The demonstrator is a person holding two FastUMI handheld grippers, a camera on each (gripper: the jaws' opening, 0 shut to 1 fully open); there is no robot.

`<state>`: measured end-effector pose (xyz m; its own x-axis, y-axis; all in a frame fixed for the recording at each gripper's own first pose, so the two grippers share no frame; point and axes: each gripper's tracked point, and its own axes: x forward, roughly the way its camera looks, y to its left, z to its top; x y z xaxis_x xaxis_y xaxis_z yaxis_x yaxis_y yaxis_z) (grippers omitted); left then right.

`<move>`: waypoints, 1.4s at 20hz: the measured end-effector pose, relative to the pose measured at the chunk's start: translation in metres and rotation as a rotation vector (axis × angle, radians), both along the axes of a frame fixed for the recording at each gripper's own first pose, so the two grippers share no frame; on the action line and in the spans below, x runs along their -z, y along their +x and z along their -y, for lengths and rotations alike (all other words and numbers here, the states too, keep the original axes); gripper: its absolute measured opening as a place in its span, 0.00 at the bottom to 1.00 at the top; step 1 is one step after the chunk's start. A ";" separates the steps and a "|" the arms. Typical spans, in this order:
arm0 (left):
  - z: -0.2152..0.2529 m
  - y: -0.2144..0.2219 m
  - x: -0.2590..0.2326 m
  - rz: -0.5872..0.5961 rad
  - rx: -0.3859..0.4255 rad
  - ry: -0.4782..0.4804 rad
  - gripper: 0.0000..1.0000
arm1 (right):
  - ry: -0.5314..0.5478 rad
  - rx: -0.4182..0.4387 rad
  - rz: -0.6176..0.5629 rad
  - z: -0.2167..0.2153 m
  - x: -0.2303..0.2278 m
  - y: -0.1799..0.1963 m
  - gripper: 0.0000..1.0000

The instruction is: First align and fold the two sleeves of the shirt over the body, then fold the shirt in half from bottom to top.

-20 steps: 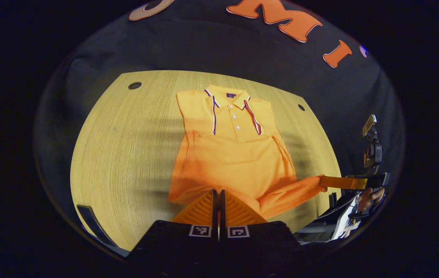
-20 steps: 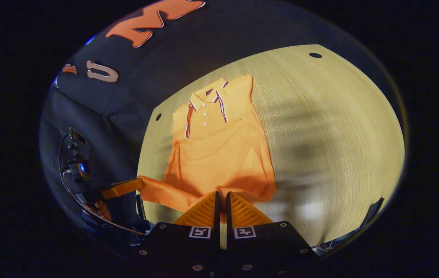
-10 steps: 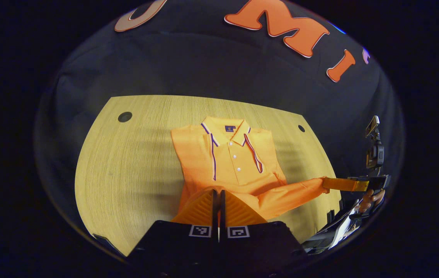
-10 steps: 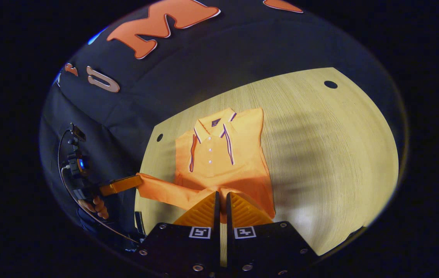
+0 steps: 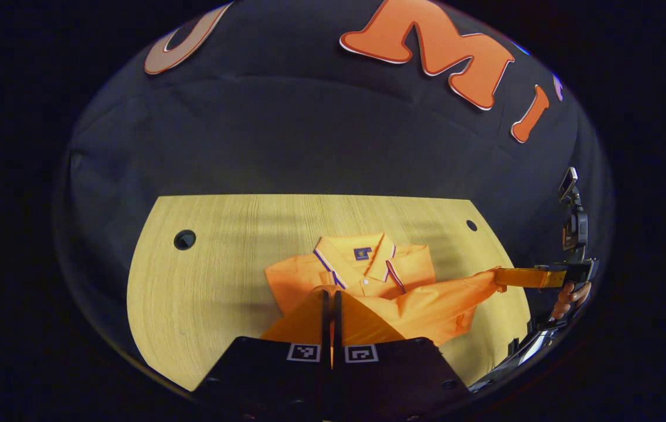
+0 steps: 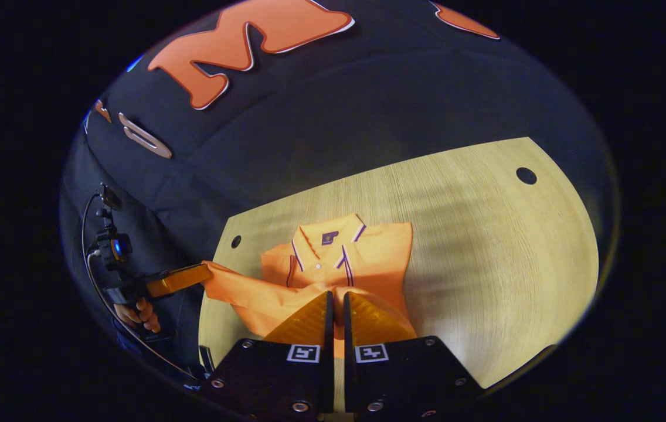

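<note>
An orange polo shirt (image 5: 415, 266) with a striped collar lies on the wooden table (image 5: 216, 258), sleeves folded in. Its bottom hem is lifted and stretched between both grippers, above the chest. My left gripper (image 5: 330, 291) is shut on the hem's left corner, just short of the collar. My right gripper (image 5: 497, 276) pinches the other corner farther to the right. In the right gripper view the shirt (image 6: 380, 246) lies ahead, the right gripper (image 6: 336, 293) is shut on the hem, and the left gripper (image 6: 207, 271) holds the taut fabric at the left. The lower body is hidden under the raised fold.
The table has a round hole (image 5: 184, 239) at its far left corner and another hole (image 5: 471, 225) at the far right. A hand (image 5: 567, 296) grips the right tool; another hand (image 6: 136, 313) grips the left one. The black booth wall rises behind the table.
Both grippers have carried the hem forward over the shirt toward the collar. The raised fold now covers the lower placket and most of the body.
</note>
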<state>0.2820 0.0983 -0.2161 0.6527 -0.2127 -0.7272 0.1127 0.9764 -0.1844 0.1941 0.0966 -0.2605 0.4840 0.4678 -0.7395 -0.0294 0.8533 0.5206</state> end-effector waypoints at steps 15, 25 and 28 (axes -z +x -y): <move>-0.043 0.127 0.055 0.027 -0.052 0.183 0.01 | -0.142 0.072 0.014 -0.002 0.070 0.129 0.03; -0.036 0.074 -0.006 0.174 -0.091 0.167 0.84 | -0.244 0.109 0.267 0.015 0.000 0.105 0.83; -0.022 0.044 -0.038 0.258 -0.093 0.180 0.91 | -0.281 0.113 0.375 0.021 -0.037 0.085 0.96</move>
